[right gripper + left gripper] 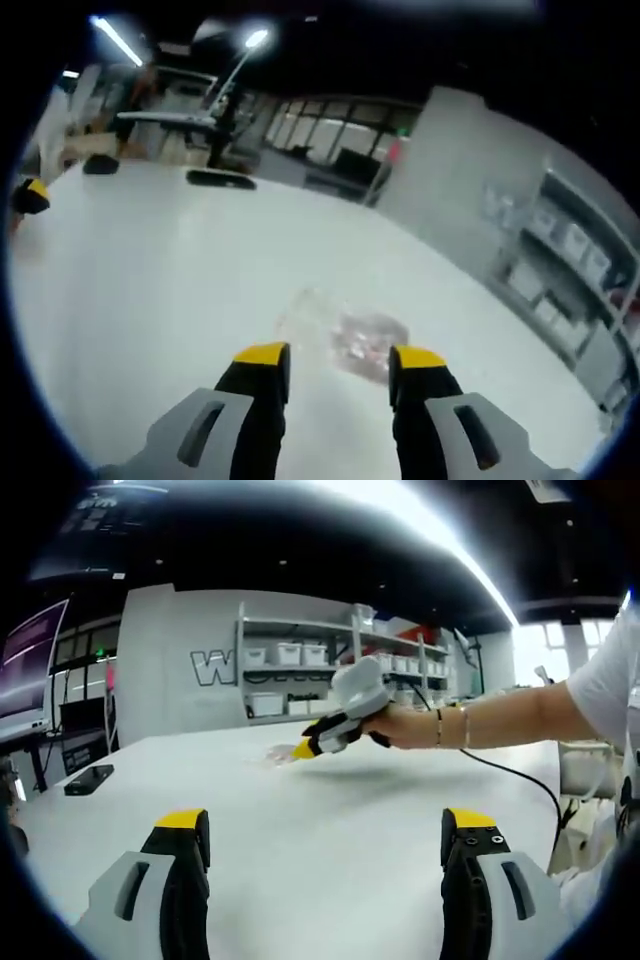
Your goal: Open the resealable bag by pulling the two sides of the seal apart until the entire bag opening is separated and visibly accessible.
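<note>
In the left gripper view the left gripper (325, 845) rises from the bottom with its yellow-tipped jaws spread wide, nothing between them, over a bare white table (300, 820). Farther across the tabletop a person's hand (405, 725), bracelets at the wrist, holds the right gripper (305, 748), whose tips point down toward a clear resealable bag (280, 754) lying flat on the surface; the bag is faint here, so its outline is hard to trace. A dark phone-like slab (89, 778) lies near the table's left edge. Beyond stand a grey wall with large lettering and metal shelves (330, 670) carrying white bins.

In the right gripper view the right gripper (340, 358) has its jaws apart and unloaded, hovering just short of the resealable bag (345, 340), which sits on the white table (150, 290) directly ahead of the tips. Far off are a dark flat object (220, 179) on the table, windows, ceiling lights and shelving.
</note>
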`<control>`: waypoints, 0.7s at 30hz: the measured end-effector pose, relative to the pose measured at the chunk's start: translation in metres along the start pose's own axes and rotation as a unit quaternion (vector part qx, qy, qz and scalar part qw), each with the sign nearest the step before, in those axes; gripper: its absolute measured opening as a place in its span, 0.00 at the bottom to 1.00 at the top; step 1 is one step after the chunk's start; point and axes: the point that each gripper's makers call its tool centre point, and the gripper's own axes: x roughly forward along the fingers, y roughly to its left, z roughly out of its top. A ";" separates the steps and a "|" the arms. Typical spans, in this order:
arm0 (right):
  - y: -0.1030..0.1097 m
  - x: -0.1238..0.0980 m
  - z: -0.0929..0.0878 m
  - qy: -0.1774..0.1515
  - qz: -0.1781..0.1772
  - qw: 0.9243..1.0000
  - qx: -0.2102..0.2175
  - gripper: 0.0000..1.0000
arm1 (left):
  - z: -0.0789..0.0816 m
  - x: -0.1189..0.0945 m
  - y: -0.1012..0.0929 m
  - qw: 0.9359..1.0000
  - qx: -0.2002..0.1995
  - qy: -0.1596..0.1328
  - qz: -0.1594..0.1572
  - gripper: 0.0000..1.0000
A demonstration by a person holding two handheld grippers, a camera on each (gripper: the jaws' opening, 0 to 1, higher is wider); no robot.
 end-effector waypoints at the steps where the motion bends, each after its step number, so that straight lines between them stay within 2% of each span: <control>1: 0.000 0.001 0.000 0.001 0.001 1.000 -0.004 0.38 | 0.000 0.000 0.000 1.000 0.000 0.001 0.001 0.95; 5: 0.001 0.005 -0.002 0.005 0.004 1.000 -0.016 0.37 | -0.001 -0.001 0.002 1.000 -0.001 0.001 0.002 0.95; 7: 0.002 0.006 -0.004 0.011 0.005 0.999 -0.046 0.37 | -0.001 -0.001 0.002 1.000 -0.001 0.001 0.003 0.95; 13: 0.004 0.009 -0.002 0.011 0.009 0.996 -0.093 0.37 | 0.000 0.000 0.003 1.000 -0.001 0.000 0.002 0.95; 18: 0.009 0.013 -0.005 0.021 0.010 0.984 -0.176 0.37 | -0.001 0.000 0.004 1.000 -0.003 0.000 0.003 0.95; 21: 0.010 0.015 -0.005 0.021 0.013 0.985 -0.173 0.37 | -0.001 0.000 0.005 1.000 -0.004 0.000 0.003 0.95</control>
